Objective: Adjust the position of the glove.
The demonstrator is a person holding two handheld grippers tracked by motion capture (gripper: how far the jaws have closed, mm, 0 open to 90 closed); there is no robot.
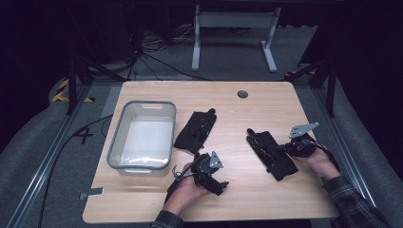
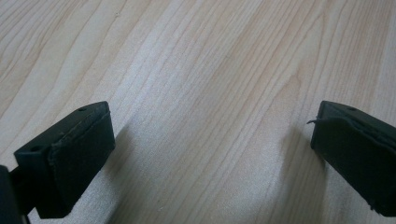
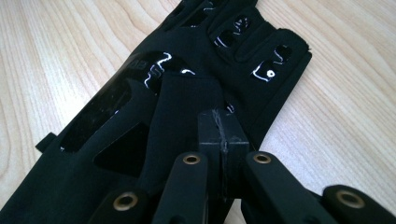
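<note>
Right gripper, jaws pressed together, is pinching a flap of the black glove lying on the worktop right side, left gripper is idling spread over bare wood; thin pinch is risking the flap slipping when lifting.

Left gripper gapes; right gripper clamped (jaws together)

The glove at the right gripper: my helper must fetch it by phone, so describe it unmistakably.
On the wooden table, right of the grey bin, lie two black gloves. Yours is the right-hand glove, nearest the right gripper; the other glove lies beside the bin.
</note>
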